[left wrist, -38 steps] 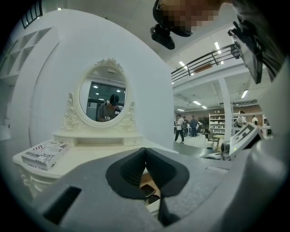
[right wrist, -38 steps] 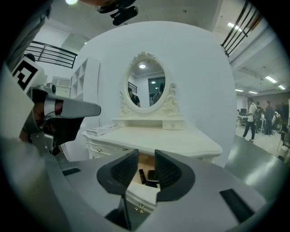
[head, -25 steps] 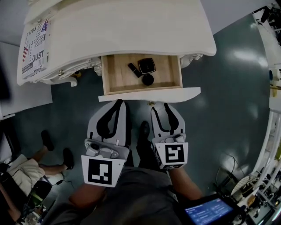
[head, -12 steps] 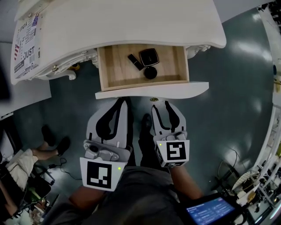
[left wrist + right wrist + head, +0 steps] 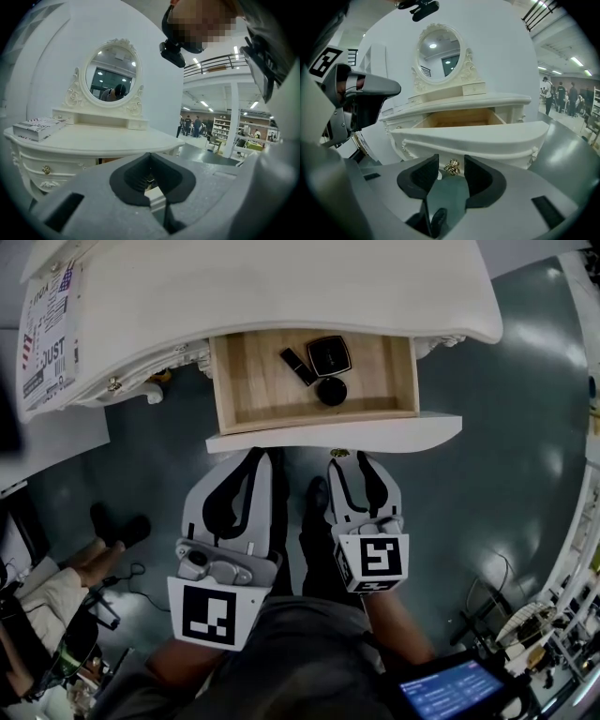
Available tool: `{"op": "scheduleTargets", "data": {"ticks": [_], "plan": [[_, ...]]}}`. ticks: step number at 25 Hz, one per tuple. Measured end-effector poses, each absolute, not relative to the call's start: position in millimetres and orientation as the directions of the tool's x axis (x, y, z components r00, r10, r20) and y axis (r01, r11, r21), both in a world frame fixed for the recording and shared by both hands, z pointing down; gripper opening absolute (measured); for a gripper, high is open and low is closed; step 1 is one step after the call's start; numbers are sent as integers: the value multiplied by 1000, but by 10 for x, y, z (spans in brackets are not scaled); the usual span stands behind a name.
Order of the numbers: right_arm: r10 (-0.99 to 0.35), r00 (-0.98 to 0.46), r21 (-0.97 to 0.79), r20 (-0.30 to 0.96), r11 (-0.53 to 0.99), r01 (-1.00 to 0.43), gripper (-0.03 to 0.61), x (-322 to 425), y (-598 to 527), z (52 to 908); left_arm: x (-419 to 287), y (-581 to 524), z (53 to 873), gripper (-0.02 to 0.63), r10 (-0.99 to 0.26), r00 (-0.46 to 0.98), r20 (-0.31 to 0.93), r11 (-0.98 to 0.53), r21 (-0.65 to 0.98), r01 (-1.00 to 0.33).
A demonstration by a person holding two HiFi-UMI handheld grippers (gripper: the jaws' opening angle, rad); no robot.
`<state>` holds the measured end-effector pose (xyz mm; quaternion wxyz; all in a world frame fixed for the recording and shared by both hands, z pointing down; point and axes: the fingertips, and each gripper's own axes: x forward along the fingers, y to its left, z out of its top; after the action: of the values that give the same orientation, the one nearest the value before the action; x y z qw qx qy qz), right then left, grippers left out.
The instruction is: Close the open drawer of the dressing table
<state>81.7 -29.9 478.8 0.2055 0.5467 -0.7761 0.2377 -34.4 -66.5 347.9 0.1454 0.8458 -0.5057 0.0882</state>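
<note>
While the drawer (image 5: 333,433) of the white dressing table (image 5: 281,287) stands pulled out toward the person, its pale wooden inside lies open to the head view. Three dark things rest on its floor, all in the half nearer the table's body: a slim black tube (image 5: 298,366) lying at a slant, a square compact (image 5: 330,355) just beside it on the right, and a small round black piece (image 5: 331,391) a little nearer the drawer front. The left part of the drawer floor is bare wood.

A gold knob (image 5: 339,454) sits under the curved white front, about at its middle. The right gripper (image 5: 350,461) is held just before that front with its jaws apart; in the right gripper view the knob (image 5: 452,167) shows in the gap between the two dark pads (image 5: 423,174), and neither pad closes on it. The left gripper (image 5: 258,457) is beside it, near the left part of the drawer front, its jaws brought together at the tips with nothing clamped between them.

On the tabletop's far left end lies a printed book (image 5: 47,334). An oval mirror (image 5: 112,75) in a carved white frame rises at the back of the table.
</note>
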Motion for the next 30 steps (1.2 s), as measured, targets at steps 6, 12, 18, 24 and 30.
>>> {"op": "scheduleTargets", "data": {"ticks": [6, 12, 18, 24, 30], "plan": [[-753, -310, -143, 580, 280, -949, 153, 804, -391, 4813, -362, -733, 3512, 15, -825, 479, 300, -451, 163, -878], [-753, -308, -139, 581, 280, -950, 153, 784, -484, 4815, -393, -786, 3502, 15, -826, 479, 297, -449, 167, -878], [-755, -304, -137, 581, 277, -951, 153, 781, -588, 4816, -457, -850, 3477, 15, -830, 470, 299, -441, 163, -883], [-757, -300, -137, 580, 272, -952, 153, 781, -690, 4800, -501, -912, 3452, 15, -832, 466, 300, -440, 155, -885], [-763, -291, -132, 577, 265, -955, 153, 765, -781, 4806, -544, -958, 3458, 15, -832, 469, 298, -443, 154, -883]]}}
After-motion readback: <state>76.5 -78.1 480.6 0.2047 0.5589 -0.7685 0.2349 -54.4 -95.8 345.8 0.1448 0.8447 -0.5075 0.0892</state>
